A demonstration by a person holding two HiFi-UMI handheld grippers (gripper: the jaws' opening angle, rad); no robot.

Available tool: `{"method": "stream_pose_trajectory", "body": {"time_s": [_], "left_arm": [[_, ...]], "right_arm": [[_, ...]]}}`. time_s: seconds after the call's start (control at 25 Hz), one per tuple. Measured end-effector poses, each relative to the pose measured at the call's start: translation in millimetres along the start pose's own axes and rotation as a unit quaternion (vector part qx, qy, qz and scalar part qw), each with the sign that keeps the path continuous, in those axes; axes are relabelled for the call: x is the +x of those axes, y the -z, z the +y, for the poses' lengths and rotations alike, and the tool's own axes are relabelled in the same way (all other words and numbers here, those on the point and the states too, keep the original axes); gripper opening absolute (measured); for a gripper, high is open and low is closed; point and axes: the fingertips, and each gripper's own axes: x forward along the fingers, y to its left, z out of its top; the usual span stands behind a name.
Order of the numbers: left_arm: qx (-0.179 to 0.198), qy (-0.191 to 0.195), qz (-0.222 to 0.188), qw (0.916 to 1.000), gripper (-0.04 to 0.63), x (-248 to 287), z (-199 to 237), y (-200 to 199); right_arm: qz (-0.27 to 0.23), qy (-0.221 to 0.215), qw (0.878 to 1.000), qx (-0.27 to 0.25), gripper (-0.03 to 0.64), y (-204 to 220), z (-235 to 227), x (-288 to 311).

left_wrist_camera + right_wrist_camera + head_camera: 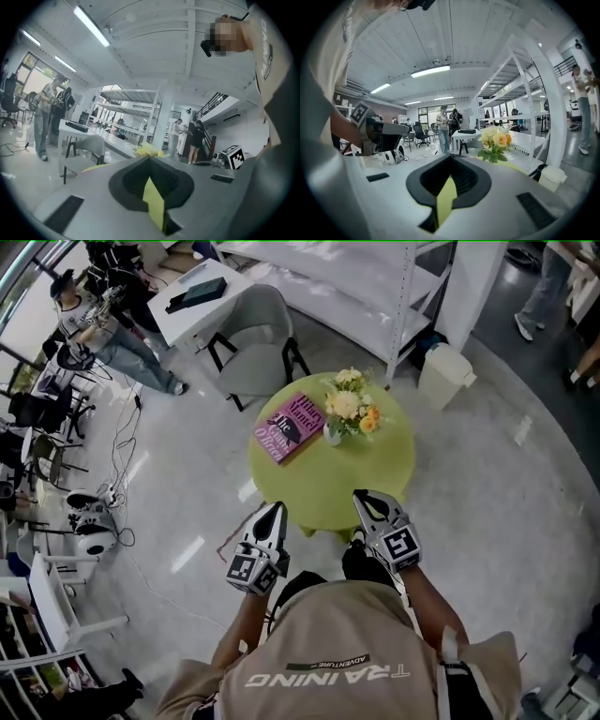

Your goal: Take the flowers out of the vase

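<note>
- The flowers (349, 409) stood in a small pale vase (333, 434) on the round green desk (375, 479), near its far side.
- A pink book (289, 427) lay just beside the vase, on the left in the head view.
- The bunch had cream and orange blooms on top and green leaves under them. The stems went down into the vase and could not be seen.
- The left gripper (275, 507) and the right gripper (363, 495) were both held out over the near edge of the desk, apart from the flowers.
- The left fingers (93, 192) were pressed together with nothing between them. The right fingers (511, 192) were pressed together too, and also empty.
- The flowers were probably very light. The blooms and leaves looked soft and would squash or tear if squeezed.
- The best place to take hold was likely low down, on the bunched stems just above the rim of the vase, because stems are stiffer than petals.
- The vase looked small and light, so it could tip or lift up with the stems. It might also break if it fell.
- One gripper could steady the vase by its side while the other pulled the stems straight up.
- Whether the vase held water could not be told. Wet stems would be slippery.
- The fingers would have to spread first, and then close gently.
</note>
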Motion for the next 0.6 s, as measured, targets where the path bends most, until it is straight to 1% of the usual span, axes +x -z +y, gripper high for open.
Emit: {"method": "stream_pose_trajectory", "body": {"time_s": [0.08, 0.24, 0.36, 0.6], "left_arm": [[0.013, -0.009, 0.001, 0.9999, 0.009, 16, 3, -5], [0.048, -0.006, 0.018, 0.9986, 0.009, 43, 3, -8], [0.046, -0.007, 0.025, 0.9986, 0.009, 61, 11, -2], [0.038, -0.009, 0.038, 0.9985, 0.009, 78, 40, 14]], "right_arm": [[0.0, 0.002, 1.0, 0.001, 0.0, 2, -18, 14], [0.018, 0.011, 1.0, -0.003, 0.0, 12, -42, 39], [0.017, 0.01, 1.0, -0.008, 0.0, 10, -51, 53], [0.026, 0.022, 0.999, 0.007, 0.0, 14, -54, 73]]}}
